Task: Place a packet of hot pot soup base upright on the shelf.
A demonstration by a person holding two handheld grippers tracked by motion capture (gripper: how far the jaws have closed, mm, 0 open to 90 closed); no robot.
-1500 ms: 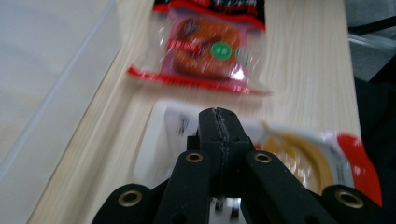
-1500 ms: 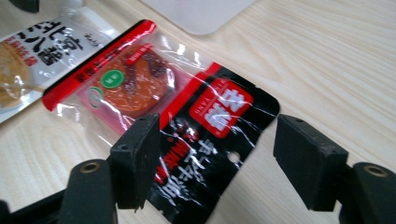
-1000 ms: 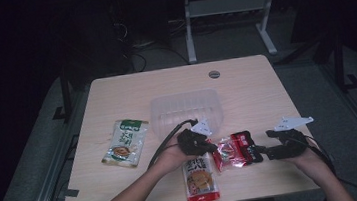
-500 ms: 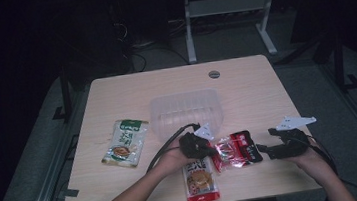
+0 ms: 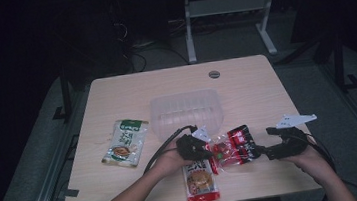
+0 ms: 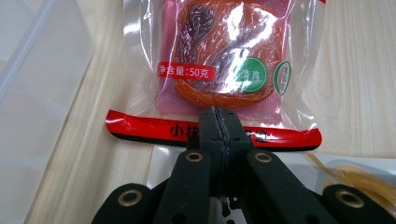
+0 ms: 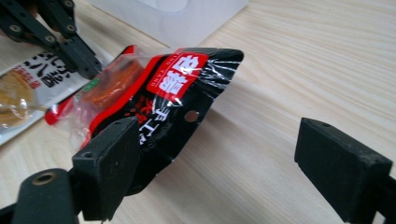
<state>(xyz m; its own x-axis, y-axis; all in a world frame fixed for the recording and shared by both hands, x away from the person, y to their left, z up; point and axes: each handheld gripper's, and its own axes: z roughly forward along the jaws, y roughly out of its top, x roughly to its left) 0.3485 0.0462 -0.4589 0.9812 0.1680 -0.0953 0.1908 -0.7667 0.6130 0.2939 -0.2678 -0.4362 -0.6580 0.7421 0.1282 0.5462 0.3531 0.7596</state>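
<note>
Three snack packets lie on the table (image 5: 244, 78) in the high view: a green one (image 5: 124, 142) toward the left edge, an orange-and-white one (image 5: 201, 179) at the near edge, and a red-and-black packet (image 5: 232, 146) between the two hands, just in front of the clear plastic tub (image 5: 185, 112) at the middle. The left claw (image 5: 207, 150) sits at the red packet's left end, its tips too dark to separate there; the right claw (image 5: 261, 151) is at the packet's right end, its hand cut off by the bottom edge.

In the left claw view, the left claw (image 6: 218, 122) has its jaws pressed tight together on the red sealed strip of the red-and-black packet (image 6: 219, 56), pinching it. The tub wall (image 6: 32, 93) is a blur at the left, and part of the orange-and-white packet (image 6: 359, 175) is cut off at the lower right.

In the right claw view, the right claw (image 7: 243, 154) has just been opening and stands wide. The black end of the packet (image 7: 173, 93) reaches between the jaws and lies against the left pad, while the right pad stands well apart from it, so nothing is gripped. The left claw (image 7: 88, 65) nips the far end.
</note>
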